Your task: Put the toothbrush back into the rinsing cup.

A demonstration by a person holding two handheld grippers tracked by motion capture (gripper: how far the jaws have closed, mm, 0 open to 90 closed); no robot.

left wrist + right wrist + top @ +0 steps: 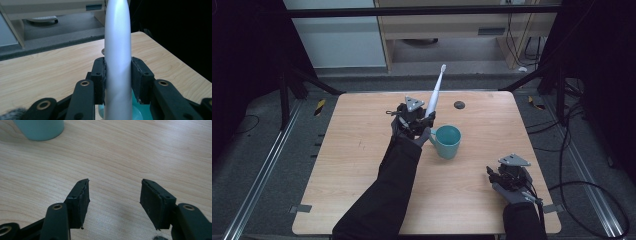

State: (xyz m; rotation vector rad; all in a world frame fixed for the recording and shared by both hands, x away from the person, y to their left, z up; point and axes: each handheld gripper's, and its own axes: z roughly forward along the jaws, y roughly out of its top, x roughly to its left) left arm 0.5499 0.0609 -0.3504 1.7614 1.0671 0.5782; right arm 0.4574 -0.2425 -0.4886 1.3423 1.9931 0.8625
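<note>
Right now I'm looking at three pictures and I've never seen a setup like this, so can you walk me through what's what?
A person sits at a wooden table with a hand-held two-jaw gripper in each hand. One picture is taken from above the table; the other two come from cameras riding on the grippers, looking along their black jaws. The left gripper is shut on a white electric toothbrush, held pointing up and away, right next to a teal mug. The right gripper is open just above the bare wood. A small dark round thing lies near the far edge; I cannot tell what it is.
</note>
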